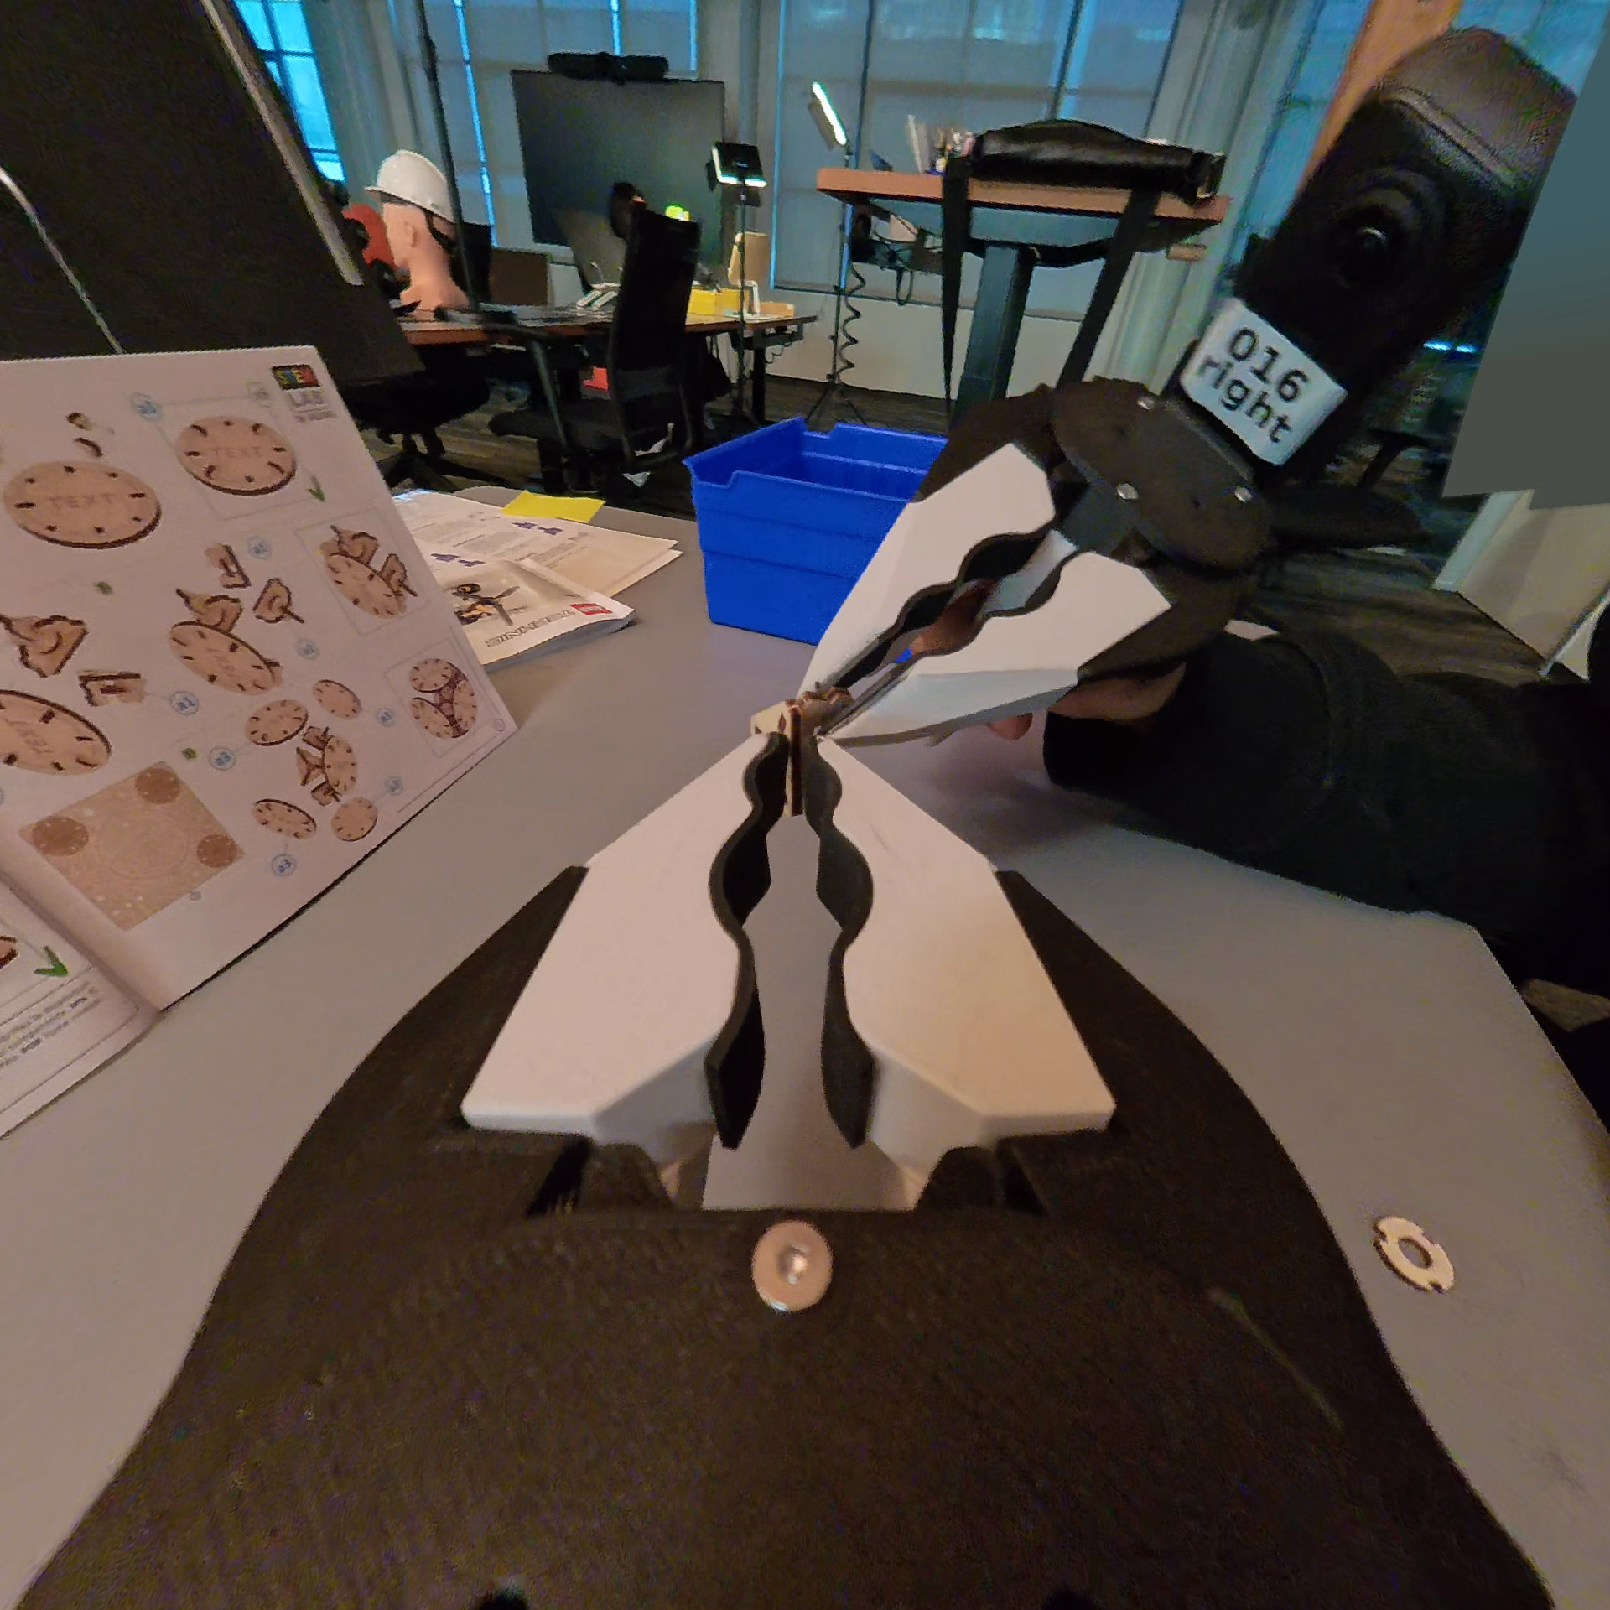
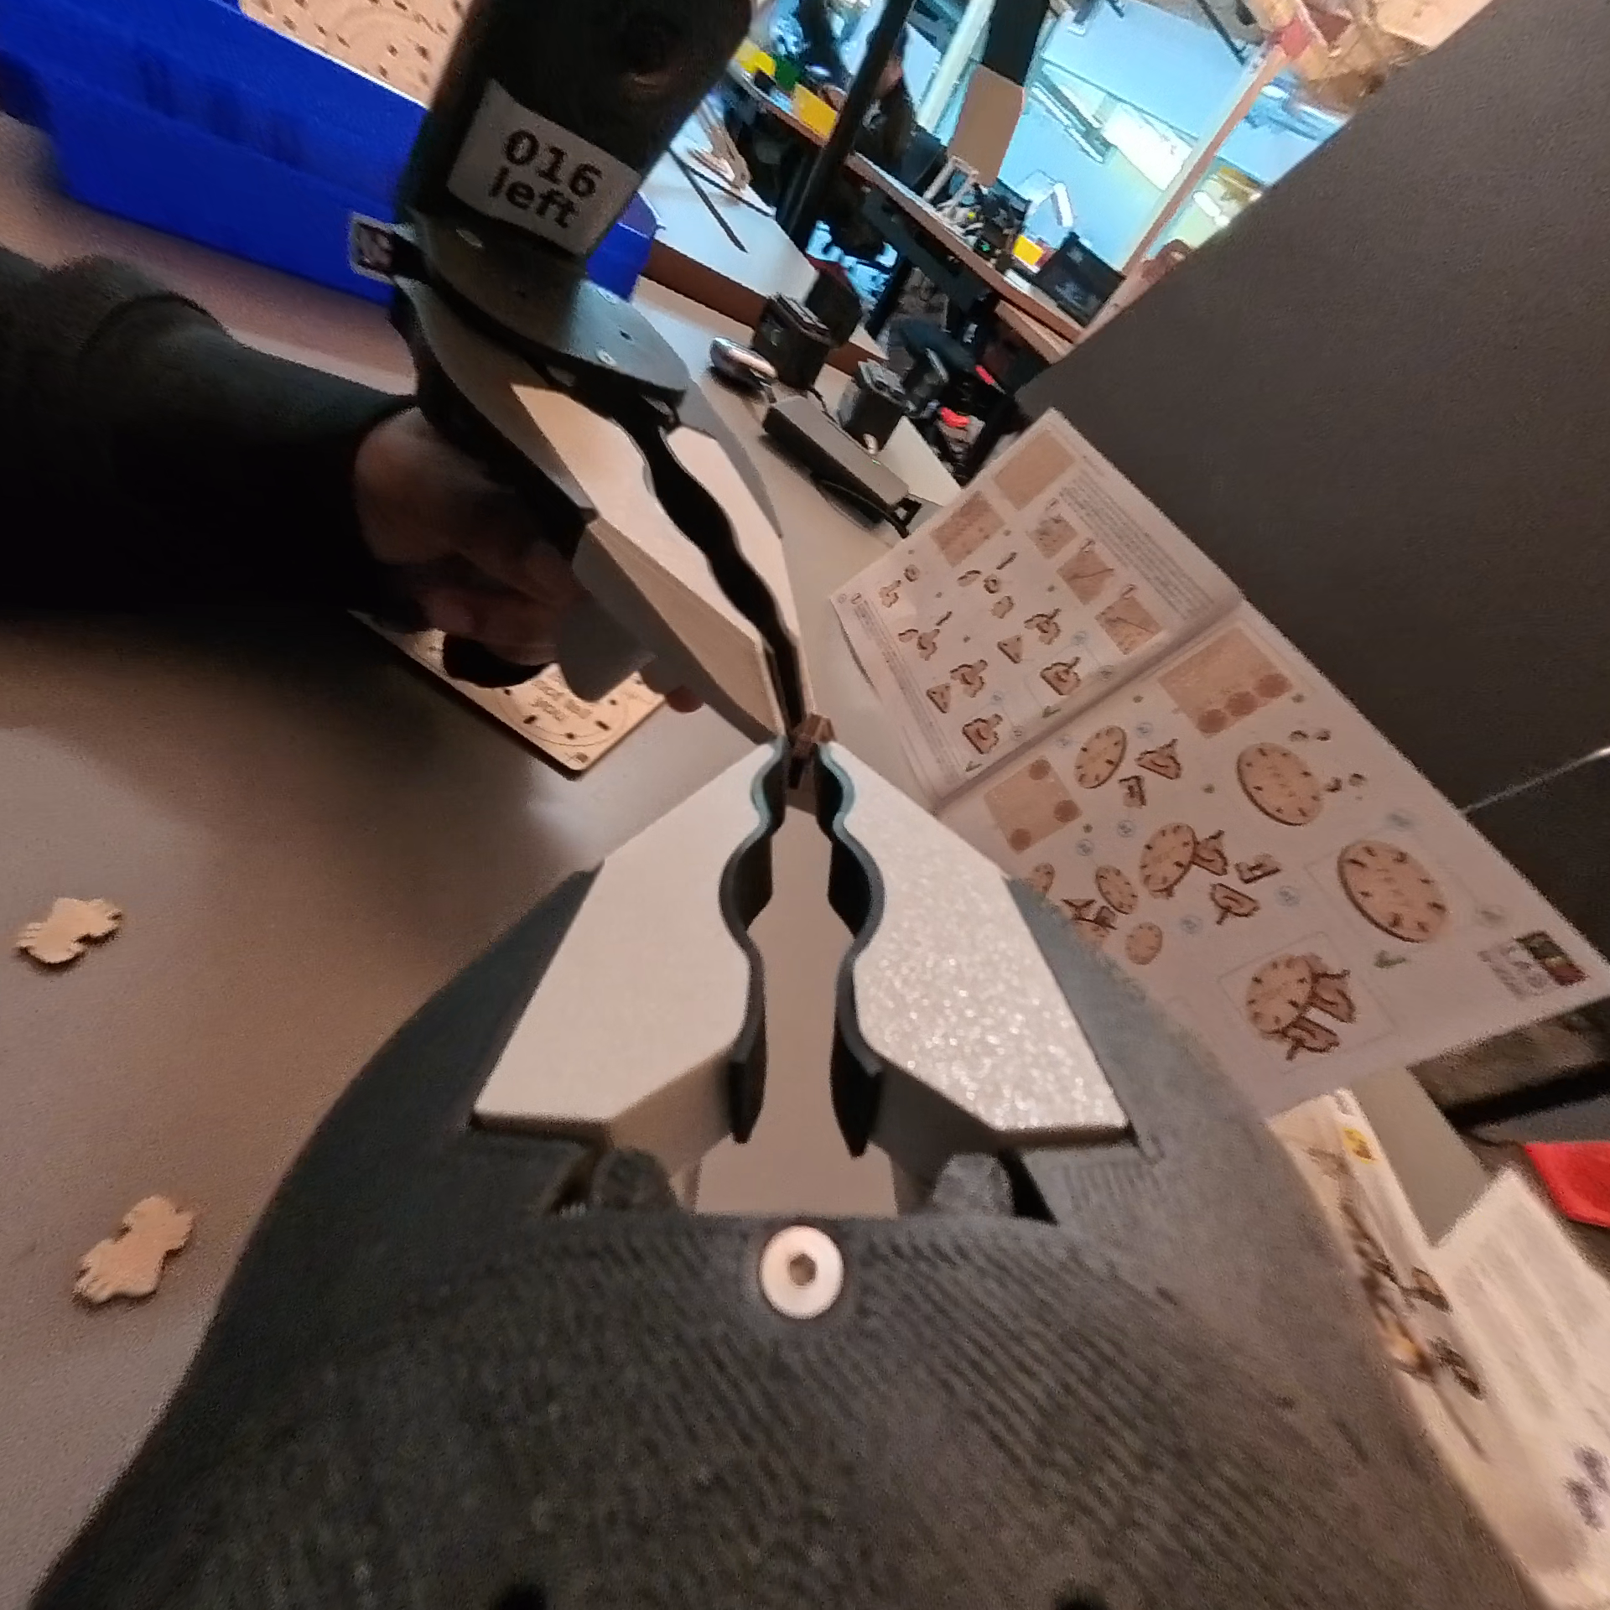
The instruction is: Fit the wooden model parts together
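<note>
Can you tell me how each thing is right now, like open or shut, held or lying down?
Left gripper: jaws shut on a small wooden piece.
Right gripper: jaws shut on another small wooden piece.
Instruction booklet: open, propped up.
Blue bin: open on top.
Wooden ring: lying flat on the table.

Right tool (image 2: pixel 794 767) and left tool (image 2: pixel 788 710) tip to tip, both pinching small wooden piece (image 2: pixel 806 736); instruction sheet (image 2: pixel 1220 784) beside.
</note>
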